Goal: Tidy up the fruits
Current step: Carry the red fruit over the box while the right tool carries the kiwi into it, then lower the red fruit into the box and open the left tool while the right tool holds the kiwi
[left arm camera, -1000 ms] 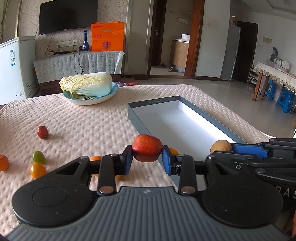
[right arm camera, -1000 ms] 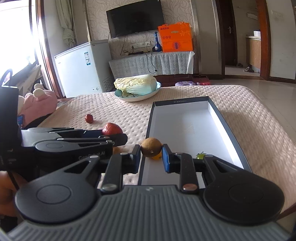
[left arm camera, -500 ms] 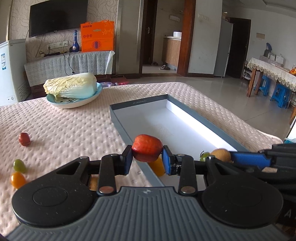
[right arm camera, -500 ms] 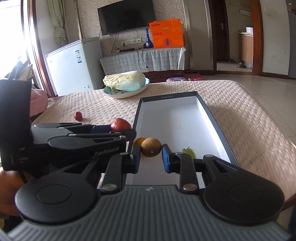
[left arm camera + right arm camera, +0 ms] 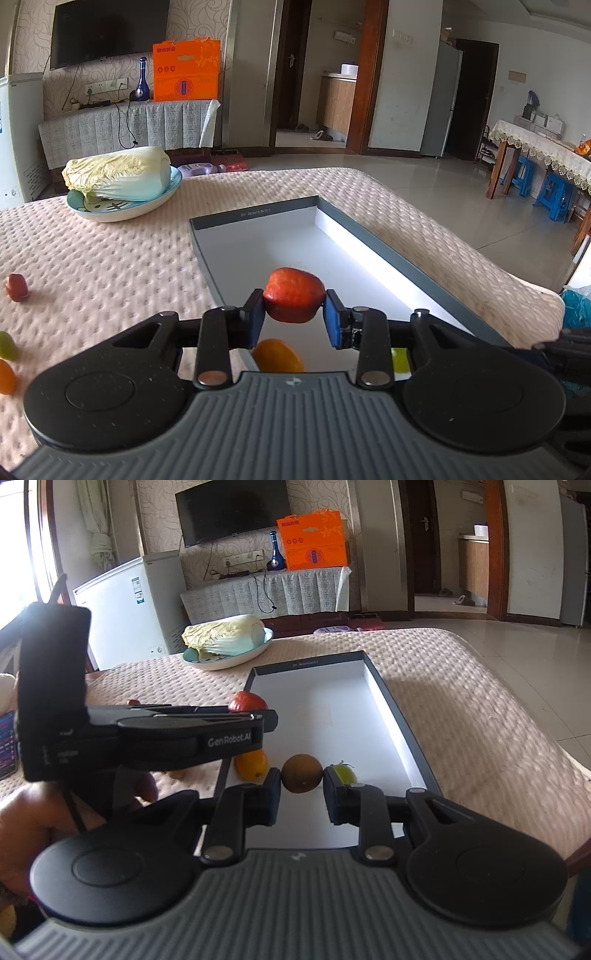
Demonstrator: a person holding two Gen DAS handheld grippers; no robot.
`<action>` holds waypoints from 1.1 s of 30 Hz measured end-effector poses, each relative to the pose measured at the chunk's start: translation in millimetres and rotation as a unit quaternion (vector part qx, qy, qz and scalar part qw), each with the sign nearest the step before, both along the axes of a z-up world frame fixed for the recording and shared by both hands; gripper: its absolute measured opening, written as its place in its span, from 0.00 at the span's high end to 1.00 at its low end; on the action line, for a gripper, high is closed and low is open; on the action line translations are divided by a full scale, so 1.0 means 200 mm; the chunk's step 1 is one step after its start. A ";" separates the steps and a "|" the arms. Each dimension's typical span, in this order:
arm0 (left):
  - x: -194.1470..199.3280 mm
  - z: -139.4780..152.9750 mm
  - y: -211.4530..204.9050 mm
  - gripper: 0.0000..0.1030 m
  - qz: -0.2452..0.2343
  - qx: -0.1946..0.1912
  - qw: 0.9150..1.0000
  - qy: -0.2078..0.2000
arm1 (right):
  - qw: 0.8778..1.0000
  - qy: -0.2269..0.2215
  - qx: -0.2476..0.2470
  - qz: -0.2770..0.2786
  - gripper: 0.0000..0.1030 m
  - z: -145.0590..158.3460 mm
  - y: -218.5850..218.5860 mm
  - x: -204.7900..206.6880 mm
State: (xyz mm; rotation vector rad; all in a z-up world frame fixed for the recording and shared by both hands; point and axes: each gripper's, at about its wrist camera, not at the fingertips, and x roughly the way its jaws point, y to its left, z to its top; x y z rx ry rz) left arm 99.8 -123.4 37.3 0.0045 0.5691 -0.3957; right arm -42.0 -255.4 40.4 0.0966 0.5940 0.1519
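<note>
Landmark: grey tray (image 5: 413, 264) with white floor, lying on a tabletop covered by a pale quilted cloth (image 5: 110, 266).

Left tool (image 5: 294, 312): blue pads closed against both sides of a red fruit (image 5: 294, 295), held clear above the tray's near end. From the right wrist view the same tool (image 5: 255, 710) reaches in from the tray's left side, the red fruit (image 5: 246, 702) at its tip over the tray's left wall (image 5: 251, 679).

Right tool (image 5: 301, 790): pads pressed against a round brown fruit (image 5: 301, 778), held above the near end of the tray.

Inside the tray, near end:
- orange fruit (image 5: 277, 356), by the left wall; also seen from the right wrist (image 5: 252, 763).
- green fruit (image 5: 344, 773), just right of the brown fruit, partly hidden by the right tool's pad; a sliver shows in the left wrist view (image 5: 399, 360).

Outside the tray, on the cloth to its left:
- dark red fruit (image 5: 16, 287), well apart from the tray.
- green fruit at cloth edge (image 5: 7, 345) and orange fruit at cloth edge (image 5: 6, 376), close together, cut by the frame.

Beyond the tray's far-left corner: blue-rimmed plate (image 5: 110, 212) bearing a napa cabbage (image 5: 118, 173) on its side.

Behind the tray, across the room: wall television (image 5: 107, 31), orange box (image 5: 186, 70), blue bottle (image 5: 142, 81).
</note>
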 end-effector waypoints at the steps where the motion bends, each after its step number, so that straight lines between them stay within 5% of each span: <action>1: 0.01 0.00 -0.01 0.62 -0.001 -0.002 1.000 -0.001 | 1.000 0.001 0.001 -0.002 0.73 0.00 -0.01 0.00; 33: 0.27 -0.07 -0.20 0.62 -0.013 0.011 0.999 0.032 | 1.000 0.017 0.001 0.004 0.73 -0.02 -0.01 0.01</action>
